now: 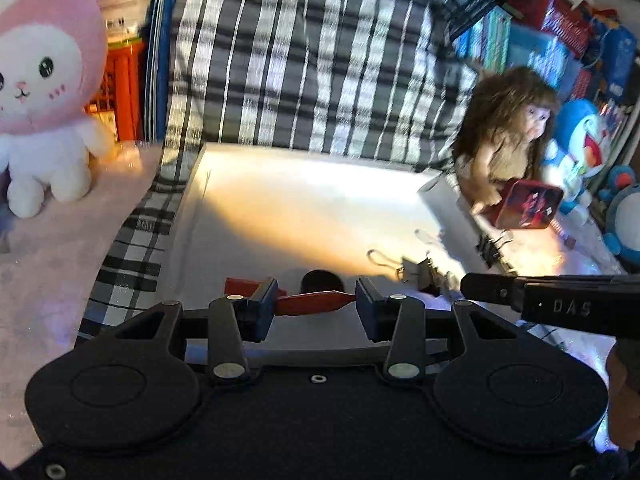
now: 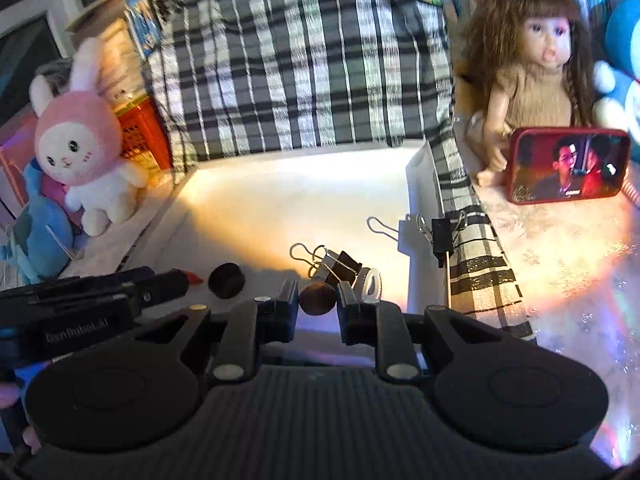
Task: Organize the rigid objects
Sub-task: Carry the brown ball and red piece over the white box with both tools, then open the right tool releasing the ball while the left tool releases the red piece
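A white tray point(image 1: 280, 184) lies in front of a checked cloth; it also shows in the right wrist view point(image 2: 280, 184). My left gripper point(image 1: 316, 304) is open around a red clip-like object point(image 1: 316, 302) that lies on the tray between its fingers. A dark round piece point(image 1: 320, 280) sits just behind it. My right gripper point(image 2: 318, 304) stands with a brown round piece point(image 2: 318, 300) between its fingers, pads close on both sides. Black binder clips point(image 2: 340, 266) and a white ring point(image 2: 370, 282) lie beyond it. A dark disc point(image 2: 227, 280) lies to the left.
A pink rabbit plush point(image 1: 44, 96) stands left of the tray. A doll point(image 2: 536, 72) and a red phone point(image 2: 568, 164) stand at the right. Binder clips point(image 2: 440, 232) hold the tray's right wall. Blue plush toys point(image 1: 580, 148) sit far right.
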The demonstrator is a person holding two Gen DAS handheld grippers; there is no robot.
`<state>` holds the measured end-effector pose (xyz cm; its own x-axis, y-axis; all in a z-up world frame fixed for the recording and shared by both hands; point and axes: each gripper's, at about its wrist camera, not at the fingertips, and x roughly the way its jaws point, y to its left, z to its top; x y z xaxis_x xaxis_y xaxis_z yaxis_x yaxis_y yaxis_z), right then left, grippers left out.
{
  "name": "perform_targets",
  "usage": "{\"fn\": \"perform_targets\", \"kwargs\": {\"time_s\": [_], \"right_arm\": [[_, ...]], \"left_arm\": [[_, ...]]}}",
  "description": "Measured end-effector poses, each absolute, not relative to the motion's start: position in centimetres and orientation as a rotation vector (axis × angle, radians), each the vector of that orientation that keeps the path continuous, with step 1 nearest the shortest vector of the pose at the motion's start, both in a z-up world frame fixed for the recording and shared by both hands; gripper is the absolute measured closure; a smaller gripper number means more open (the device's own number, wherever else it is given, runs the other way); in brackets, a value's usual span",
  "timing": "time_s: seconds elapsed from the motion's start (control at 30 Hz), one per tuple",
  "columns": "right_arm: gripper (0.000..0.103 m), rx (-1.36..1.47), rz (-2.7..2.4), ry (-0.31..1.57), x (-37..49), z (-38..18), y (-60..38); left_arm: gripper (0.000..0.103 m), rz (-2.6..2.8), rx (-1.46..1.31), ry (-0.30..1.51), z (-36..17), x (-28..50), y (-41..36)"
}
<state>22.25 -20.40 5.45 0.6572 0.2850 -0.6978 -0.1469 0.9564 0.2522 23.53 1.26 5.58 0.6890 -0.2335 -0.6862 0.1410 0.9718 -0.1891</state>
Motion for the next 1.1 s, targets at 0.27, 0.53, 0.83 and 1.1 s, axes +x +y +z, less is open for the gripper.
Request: {"fn": "perform_targets", "kwargs": {"time_s": [0.27,0.53,0.83,1.1], "right_arm": [[0.078,0.169,0.234,0.903,24.0,3.9,-19.9],[0.078,0.128,0.215,0.928,25.2,2.8,-19.4],[0.077,0.100,0.193,0.916,26.3,2.3,-19.6],[0.077,0.079,0.180,0.899,27.5,2.1,-19.2]], "left_arm": [[0.062,-0.227,-0.122,0.888,3.6,25.3,0.8],[0.062,-0.213,-0.107,0.903,2.5,26.3,0.2],[0.062,-0.197,-0.082,0.879,2.2,27.8,-0.2],[0.062,-0.183,-0.078,0.855,1.8,29.3,-0.4]]}}
